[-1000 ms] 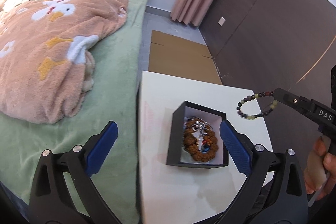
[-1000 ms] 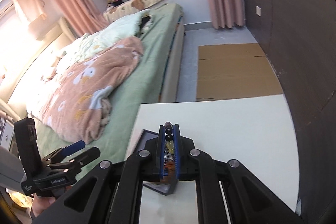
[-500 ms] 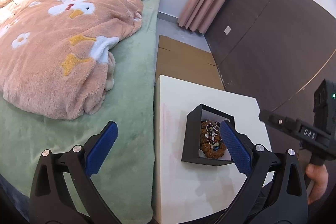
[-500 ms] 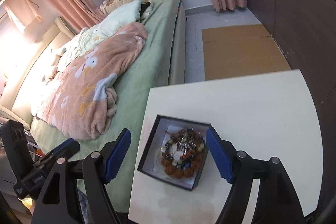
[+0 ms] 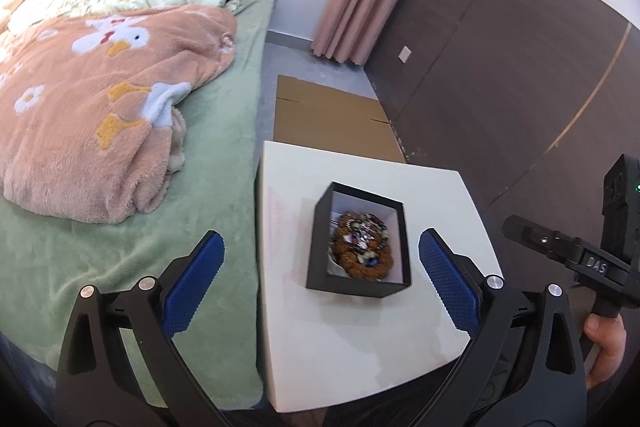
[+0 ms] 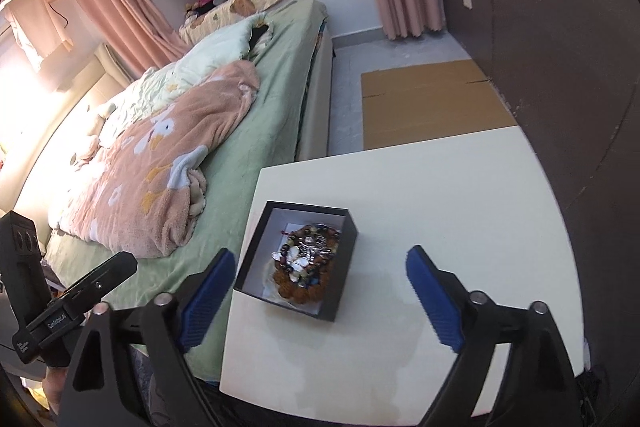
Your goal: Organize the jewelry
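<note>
White table (image 6: 460, 195); black box (image 6: 344, 267) holds beaded bracelets (image 6: 306, 269)

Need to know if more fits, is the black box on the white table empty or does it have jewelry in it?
Not empty. The black box is open-topped and holds a heap of beaded bracelets on its white floor.

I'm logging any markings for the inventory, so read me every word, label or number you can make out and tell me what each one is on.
"DAS": white letters on the body of the right claw, seen from the left wrist view.
A white label on the body of the left claw, seen from the right wrist view: too small and blurred to read for sure.
The black jewelry box, the bracelets and the white table show no text.
</note>
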Demonstrator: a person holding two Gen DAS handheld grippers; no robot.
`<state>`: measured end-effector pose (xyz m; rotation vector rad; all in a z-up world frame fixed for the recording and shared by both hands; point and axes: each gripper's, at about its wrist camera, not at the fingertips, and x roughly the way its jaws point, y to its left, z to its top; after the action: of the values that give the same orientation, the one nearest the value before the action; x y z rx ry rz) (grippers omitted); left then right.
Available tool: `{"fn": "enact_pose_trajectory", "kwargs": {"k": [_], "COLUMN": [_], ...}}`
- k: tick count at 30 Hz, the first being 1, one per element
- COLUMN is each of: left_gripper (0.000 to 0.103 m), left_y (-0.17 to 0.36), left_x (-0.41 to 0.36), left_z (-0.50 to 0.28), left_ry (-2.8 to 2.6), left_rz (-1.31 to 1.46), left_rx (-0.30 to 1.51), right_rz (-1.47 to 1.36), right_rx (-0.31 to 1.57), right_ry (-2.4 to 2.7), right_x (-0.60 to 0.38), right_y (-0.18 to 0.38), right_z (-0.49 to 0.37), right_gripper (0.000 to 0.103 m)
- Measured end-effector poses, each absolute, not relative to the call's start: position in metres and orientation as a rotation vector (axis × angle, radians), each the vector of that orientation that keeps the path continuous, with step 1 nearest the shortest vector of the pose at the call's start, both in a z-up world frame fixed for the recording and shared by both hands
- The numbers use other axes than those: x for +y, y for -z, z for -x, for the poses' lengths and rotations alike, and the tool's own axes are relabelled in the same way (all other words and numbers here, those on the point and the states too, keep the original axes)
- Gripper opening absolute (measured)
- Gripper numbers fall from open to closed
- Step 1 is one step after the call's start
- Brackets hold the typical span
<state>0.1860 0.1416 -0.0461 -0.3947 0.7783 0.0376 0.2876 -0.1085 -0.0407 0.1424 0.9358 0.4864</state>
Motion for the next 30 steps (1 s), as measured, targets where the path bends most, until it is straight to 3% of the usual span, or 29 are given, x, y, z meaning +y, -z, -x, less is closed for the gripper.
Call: {"fn": "enact_pose_trajectory", "kwargs": {"k": [1, 30], "left_gripper": [0.098, 0.098], "left_y": [0.043, -0.027], "left_x": [0.136, 0.043], "left_z": [-0.183, -0.056], "left_ry": [-0.03, 0.034], "left_rz": [0.381, 0.149], "left_rx": [0.773, 0.6], "right_rz": [-0.143, -0.08], "right_rx": [0.927, 0.717], "right_ry": [-0.483, -0.385], "right_x": [-0.112, -0.215], "right_y": [0.039, -0.007], "right_z": [-0.285, -0.129], "right_gripper": [0.096, 0.095]}}
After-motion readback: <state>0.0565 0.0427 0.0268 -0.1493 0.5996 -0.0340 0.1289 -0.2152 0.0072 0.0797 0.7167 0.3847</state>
